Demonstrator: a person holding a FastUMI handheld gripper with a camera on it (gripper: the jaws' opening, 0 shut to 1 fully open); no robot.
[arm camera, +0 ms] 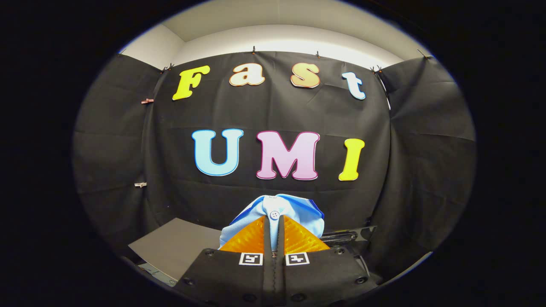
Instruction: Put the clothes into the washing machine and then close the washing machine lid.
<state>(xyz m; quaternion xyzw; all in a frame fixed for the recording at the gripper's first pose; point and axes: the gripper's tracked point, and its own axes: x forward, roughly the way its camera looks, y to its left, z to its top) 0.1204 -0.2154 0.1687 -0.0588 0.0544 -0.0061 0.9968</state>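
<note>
Gripper (pixel 274 221) clamped on a light-blue buttoned garment (pixel 294 209), held aloft between its fingers before the booth wall; loading into the washing machine and closing its lid evidently remain.

Garment (pixel 294 209): light blue cloth, darker blue trim along its edges, one pale blue button; pinched between the closed fingers of the gripper (pixel 274 221). Flat panel (pixel 179 243) beside it: plain grey. Booth wall (pixel 106 140): black cloth.
</note>
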